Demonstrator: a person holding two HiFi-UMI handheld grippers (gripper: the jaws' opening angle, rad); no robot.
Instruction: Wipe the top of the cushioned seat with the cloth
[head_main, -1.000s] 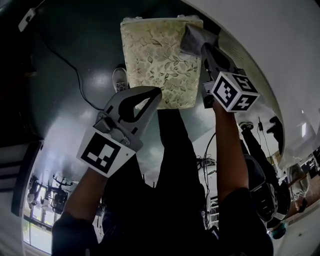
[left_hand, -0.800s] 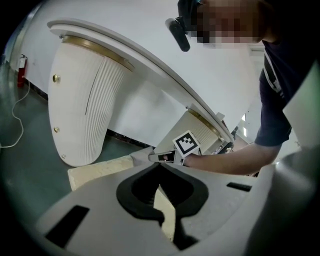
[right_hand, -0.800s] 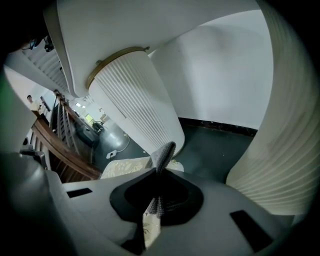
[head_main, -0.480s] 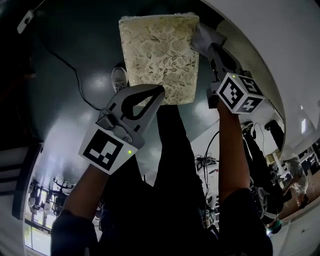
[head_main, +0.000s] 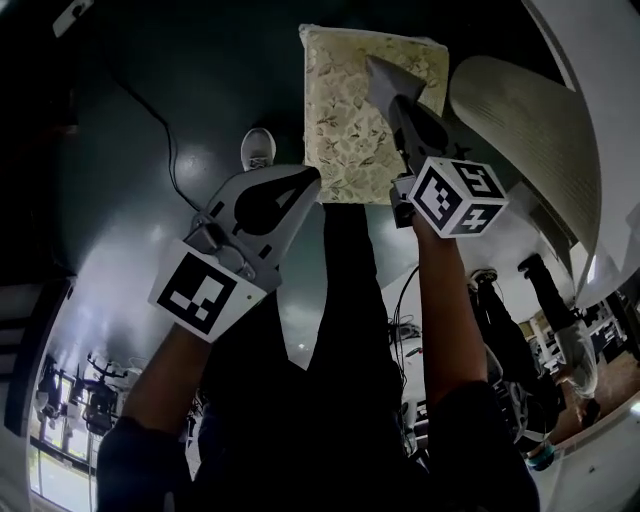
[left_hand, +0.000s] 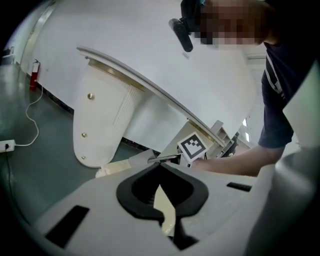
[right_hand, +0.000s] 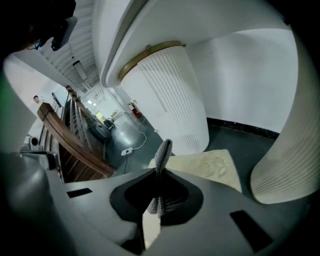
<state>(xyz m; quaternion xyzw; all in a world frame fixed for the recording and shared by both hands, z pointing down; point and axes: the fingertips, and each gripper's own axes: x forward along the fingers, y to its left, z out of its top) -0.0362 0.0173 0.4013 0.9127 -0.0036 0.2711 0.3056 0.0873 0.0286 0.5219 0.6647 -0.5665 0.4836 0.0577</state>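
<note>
- Right gripper (right_hand: 159, 175): jaws clamped on the cloth (right_hand: 163, 150). A grey knit fold stands up past the tips and the rest is bunched in the throat.
- Left gripper (left_hand: 160, 165): jaws together, nothing pinched. In the head view its tip sits at the seat's near left corner; I can't confirm contact.
- Cushioned seat (head_main: 340, 130): a cream, leaf-patterned pad low on the dark floor (head_main: 130, 90), straight ahead of the person. A ribbed white base (head_main: 520, 120) stands just to its right.
- In the head view the cloth is over the far right part of the seat top. It looks to be on the fabric or just above it.
- Handling, my read:
  - The cloth is light and limp and will fold under the jaws. It needs enough of it flat on the seat, and a deep grip so drag doesn't pull it out.
  - The seat top is padded and will give under pressure. Its woven cover is likely grippy, so moderate downward force and straight strokes.
  - The seat may slide on the smooth floor. The near edge or corner is the place to brace it, and the left gripper is well placed for that.
</note>
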